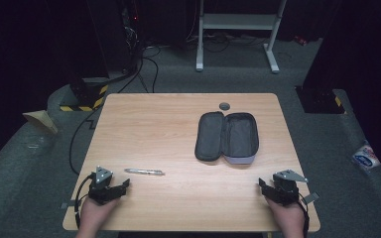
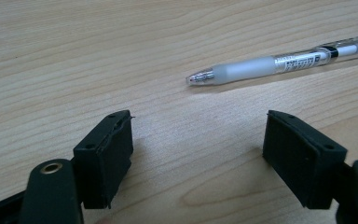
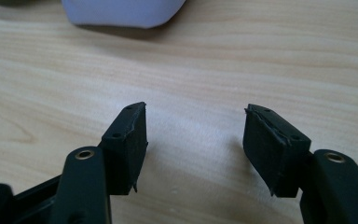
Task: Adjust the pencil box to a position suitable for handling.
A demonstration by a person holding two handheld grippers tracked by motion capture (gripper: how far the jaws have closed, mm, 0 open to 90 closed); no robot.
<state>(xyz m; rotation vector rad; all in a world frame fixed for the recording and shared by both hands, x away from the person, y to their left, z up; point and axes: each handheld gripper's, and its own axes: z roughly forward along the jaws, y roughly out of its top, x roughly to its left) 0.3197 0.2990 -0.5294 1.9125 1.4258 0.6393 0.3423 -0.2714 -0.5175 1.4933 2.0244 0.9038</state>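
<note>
Pen (image 1: 144,171) lies flat on the table (image 1: 168,124), just beyond the left gripper (image 1: 125,184) at the near left corner, whose jaws stand apart with nothing between them. At the near right corner, the right gripper (image 1: 259,184) also rests low with its jaws parted and empty. Farther off, right of centre, a pencil case (image 1: 226,137) lies unzipped and spread open.

High view looks forward and down over the whole tabletop (image 1: 178,198); both gripper views skim it from close, the left sharing the pen (image 1: 144,171) (image 2: 279,63).
</note>
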